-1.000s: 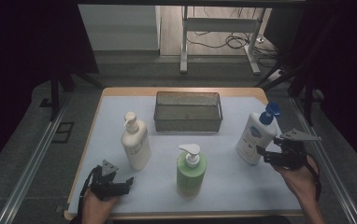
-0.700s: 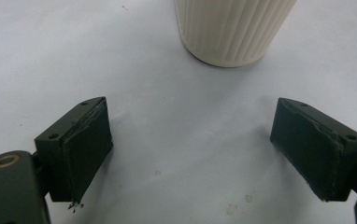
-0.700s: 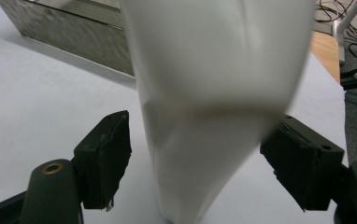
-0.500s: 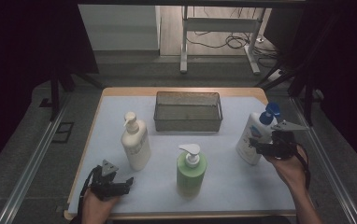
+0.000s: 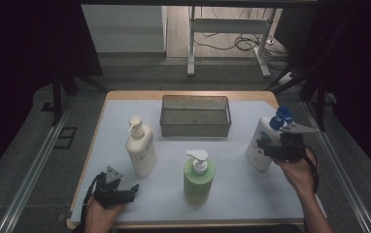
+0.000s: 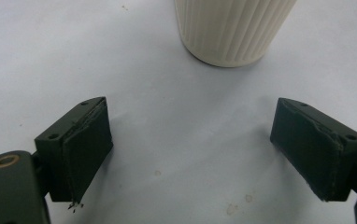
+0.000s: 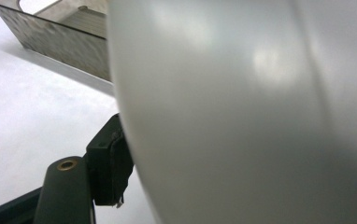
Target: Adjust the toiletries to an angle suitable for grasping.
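A white bottle with a blue pump (image 5: 255, 156) stands at the right of the table. My right gripper (image 5: 267, 148) is at its side, its jaws set around the body. In the right gripper view the bottle (image 7: 260, 116) looms very close, one pad (image 7: 116, 165) presses against its wall, and the other jaw is hidden behind it. My left gripper (image 5: 127, 193) rests open near the front left edge. Its open jaws (image 6: 190, 149) point at the ribbed base of a cream pump bottle (image 6: 232, 28), a short way off and not touching it.
The cream bottle (image 5: 141, 150) stands left of centre and a green pump bottle (image 5: 198, 179) stands at front centre. A dark mesh basket (image 5: 195, 128) sits at the back middle, its near wall (image 7: 60, 35) beside the white bottle. A pale mat (image 5: 115, 126) covers the table.
My right gripper has moved left and forward onto the white bottle with the blue pump and closed around it. The left gripper has stayed where it was.
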`<state>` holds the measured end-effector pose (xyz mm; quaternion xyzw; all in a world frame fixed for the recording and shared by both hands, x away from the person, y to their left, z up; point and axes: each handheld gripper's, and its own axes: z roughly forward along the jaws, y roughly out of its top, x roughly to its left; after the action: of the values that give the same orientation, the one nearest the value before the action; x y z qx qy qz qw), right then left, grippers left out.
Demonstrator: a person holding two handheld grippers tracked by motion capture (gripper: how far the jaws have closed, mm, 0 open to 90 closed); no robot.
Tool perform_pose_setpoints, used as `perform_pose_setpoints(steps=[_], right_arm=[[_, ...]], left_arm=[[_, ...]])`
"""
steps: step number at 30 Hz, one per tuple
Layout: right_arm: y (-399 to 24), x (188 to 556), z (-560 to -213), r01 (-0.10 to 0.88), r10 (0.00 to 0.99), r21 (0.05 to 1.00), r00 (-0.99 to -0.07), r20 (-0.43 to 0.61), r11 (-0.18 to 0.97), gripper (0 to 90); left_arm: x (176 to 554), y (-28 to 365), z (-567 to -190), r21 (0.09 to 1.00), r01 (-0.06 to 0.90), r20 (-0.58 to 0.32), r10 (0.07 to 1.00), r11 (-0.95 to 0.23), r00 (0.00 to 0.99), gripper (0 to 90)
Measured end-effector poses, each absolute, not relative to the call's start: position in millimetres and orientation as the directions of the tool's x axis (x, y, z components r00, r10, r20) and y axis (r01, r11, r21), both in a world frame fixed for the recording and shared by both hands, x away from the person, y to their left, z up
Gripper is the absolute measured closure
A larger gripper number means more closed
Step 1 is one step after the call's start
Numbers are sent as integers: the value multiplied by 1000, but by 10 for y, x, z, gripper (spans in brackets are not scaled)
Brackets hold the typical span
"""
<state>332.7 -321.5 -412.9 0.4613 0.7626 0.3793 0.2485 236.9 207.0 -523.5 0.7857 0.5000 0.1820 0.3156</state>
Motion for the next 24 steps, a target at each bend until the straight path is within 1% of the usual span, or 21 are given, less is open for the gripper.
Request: perform_pose_setpoints(steps=[3, 4, 5, 6, 8, 16, 19, 24], right_arm=[[-3205, 3337, -4102, 513, 892, 809, -452, -30, 287, 323], [-3200, 3348, -4086, 513, 892, 810, -452, -27, 285, 342], [-3200, 3348, -4086, 513, 892, 810, -452, -27, 285, 342], [-3200, 3356, -4077, 520, 895, 806, -445, -26, 282, 377], [-3212, 3357, -4073, 524, 896, 807, -443, -14, 271, 385], [-3207, 3330, -4064, 531, 901, 806, -434, -6, 261, 396], [-3201, 3317, -4051, 526, 897, 804, -441, -19, 276, 398], [-3186, 3298, -4010, 537, 891, 796, -454, -5, 278, 398]], left_arm=[[2369, 2070, -5235, 678, 671, -30, 901, -301, 434, 123], [2369, 2070, -5235, 678, 671, -29, 900, -301, 434, 123], [2369, 2070, -5235, 678, 671, -29, 900, -301, 434, 123], [2370, 2070, -5235, 678, 671, -30, 901, -301, 434, 123], [2369, 2070, -5235, 678, 671, -30, 900, -301, 434, 123], [2370, 2070, -5235, 678, 671, -30, 901, -301, 434, 123], [2370, 2070, -5235, 678, 671, -30, 901, -300, 434, 123], [2369, 2069, -5235, 678, 672, -31, 901, -299, 432, 123]])
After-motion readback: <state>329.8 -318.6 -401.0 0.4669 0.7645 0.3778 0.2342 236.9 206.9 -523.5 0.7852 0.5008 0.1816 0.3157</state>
